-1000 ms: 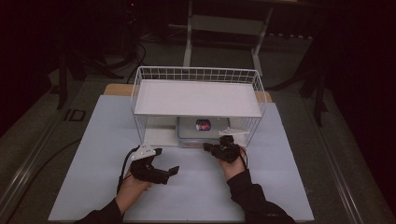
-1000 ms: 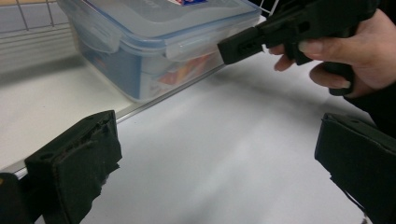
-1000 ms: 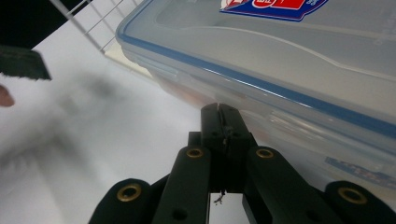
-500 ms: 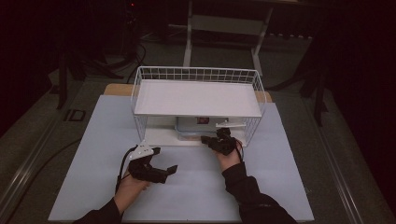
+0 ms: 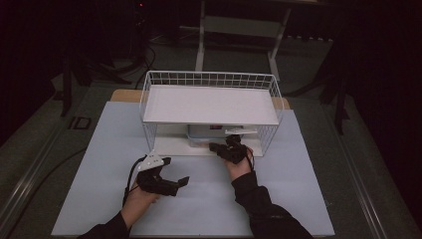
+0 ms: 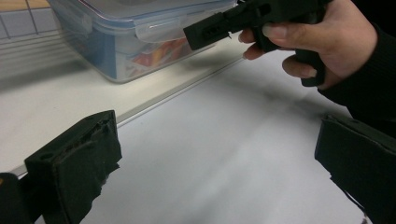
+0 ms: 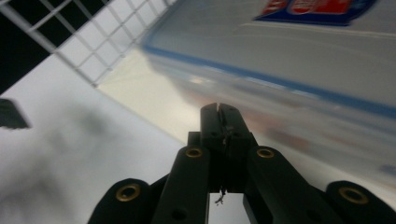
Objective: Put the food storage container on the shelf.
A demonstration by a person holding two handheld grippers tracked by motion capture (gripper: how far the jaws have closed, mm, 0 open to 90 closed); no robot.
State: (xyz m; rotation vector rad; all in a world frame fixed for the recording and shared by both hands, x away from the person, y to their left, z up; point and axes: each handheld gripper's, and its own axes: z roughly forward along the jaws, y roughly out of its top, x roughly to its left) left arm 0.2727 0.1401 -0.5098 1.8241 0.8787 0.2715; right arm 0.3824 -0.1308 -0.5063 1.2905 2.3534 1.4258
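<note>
A clear plastic box with a blue-edged lid (image 5: 206, 133) sits on the bottom level of a white wire rack (image 5: 209, 78), under its white shelf. My right gripper (image 5: 214, 147) is shut with nothing between its jaws. Its tip is right at the box's front side. In the right gripper view the closed jaws (image 7: 218, 111) point at the blurred box wall (image 7: 299, 79). In the left gripper view that tip (image 6: 205, 31) lies beside the lid's clear latch tab (image 6: 161, 29); contact cannot be told. My left gripper (image 5: 175, 173) rests wide open on the table, empty.
A pale blue mat (image 5: 298, 189) covers the table in front of the rack. The rack's wire mesh (image 7: 93, 37) rises on its sides. Beyond the table are dark floor and a stand's legs (image 5: 201, 45).
My right gripper has moved forward, away from the person, up to the box under the shelf. The left gripper has stayed in place, open.
</note>
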